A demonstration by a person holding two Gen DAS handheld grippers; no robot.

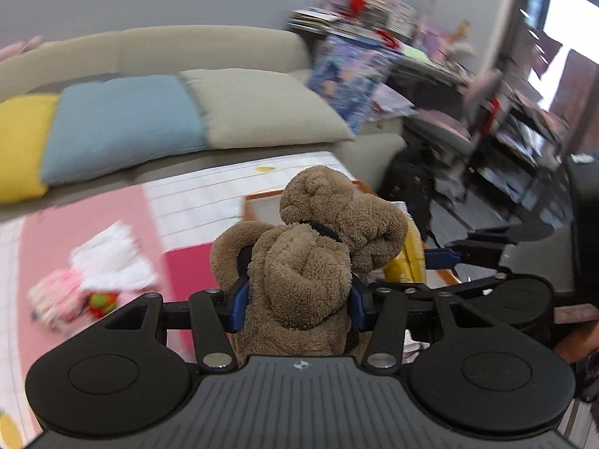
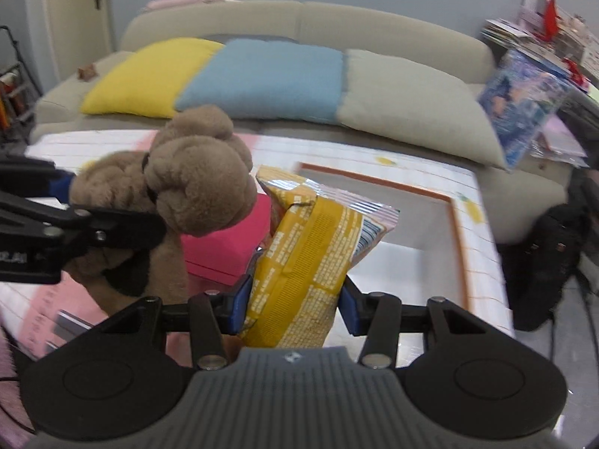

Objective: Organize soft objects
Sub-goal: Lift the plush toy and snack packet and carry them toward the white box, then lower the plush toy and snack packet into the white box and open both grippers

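Brown plush toy [image 1: 307, 262] clamped in left gripper [image 1: 297, 305]; right gripper [image 2: 295, 299] pinching yellow snack packet [image 2: 310, 258].

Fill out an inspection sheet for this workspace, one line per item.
Surface: table under a pale grid cloth with pink areas.
Job's things: brown plush toy and yellow snack bag, both lifted.
Clutter: pink box; white and pink cloths.
Grippers: left tool shut on the plush toy; right tool shut on the snack bag.
Cables: nothing seen.
Surroundings: beige sofa with yellow, blue and grey cushions; cluttered shelves.
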